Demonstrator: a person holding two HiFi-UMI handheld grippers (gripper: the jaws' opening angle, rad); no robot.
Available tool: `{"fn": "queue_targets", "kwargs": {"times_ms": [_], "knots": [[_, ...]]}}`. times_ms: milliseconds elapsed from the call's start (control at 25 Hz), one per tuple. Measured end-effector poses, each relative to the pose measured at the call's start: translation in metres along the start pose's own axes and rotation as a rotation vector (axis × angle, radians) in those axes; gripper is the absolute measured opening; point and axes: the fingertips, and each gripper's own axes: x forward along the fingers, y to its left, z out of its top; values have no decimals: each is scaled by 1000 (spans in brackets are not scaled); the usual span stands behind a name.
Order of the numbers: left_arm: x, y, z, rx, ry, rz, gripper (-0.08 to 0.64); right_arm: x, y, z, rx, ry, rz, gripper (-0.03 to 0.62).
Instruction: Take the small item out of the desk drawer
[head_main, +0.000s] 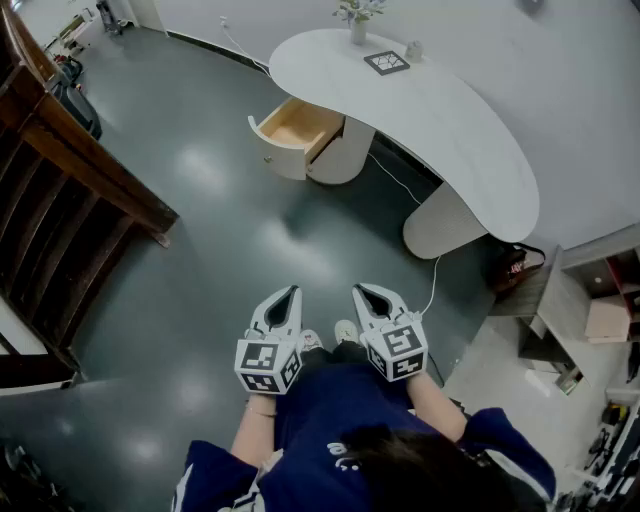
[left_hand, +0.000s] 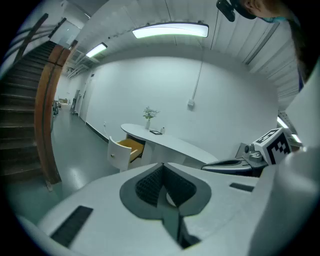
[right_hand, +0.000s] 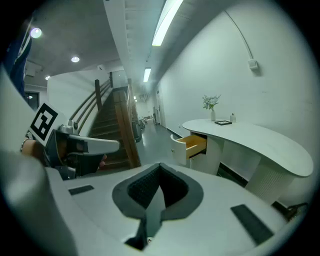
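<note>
Left gripper (head_main: 289, 294) and right gripper (head_main: 363, 292) are held with jaws closed on nothing, well apart from the desk (head_main: 450, 130), whose drawer (head_main: 297, 127) is pulled open; the small item cannot be made out.

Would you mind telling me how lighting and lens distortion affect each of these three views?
Head view: soft glare patches on the glossy floor, the open drawer evenly lit and sharp. Left gripper view: strong fisheye with dark corners, the ceiling light blown out. Right gripper view: same fisheye bending, the desk clear, the staircase dim.
</note>
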Motion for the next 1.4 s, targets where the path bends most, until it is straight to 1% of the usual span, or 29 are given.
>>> {"fn": "queue_targets", "kwargs": {"times_ms": [200,280,440,600,800,880,1040,1200,1400], "knots": [[-1,7,-4,4,4,2,3,5,8,5,-24,-7,13,6],[1,9,-4,-1,3,-2,3,10,9,5,-12,-7,17,6],[9,8,0,-23,-1,-46,4,17,3,7,6,-11,13,8],[31,11,7,-29,-8,-57,3,32,-18,10,33,-14,9,8],[74,18,22,27,-15,-47,3,73,-60,21,66,-7,32,8],[95,25,33,23,-17,-22,3,94,-77,31,59,1,55,8],[138,50,52,-8,-12,44,3,137,-103,59,-6,7,111,8],[180,63,77,-20,-24,84,3,172,-131,84,-31,15,166,8],[225,73,95,-23,-17,115,3,205,-167,108,-41,16,199,8]]}}
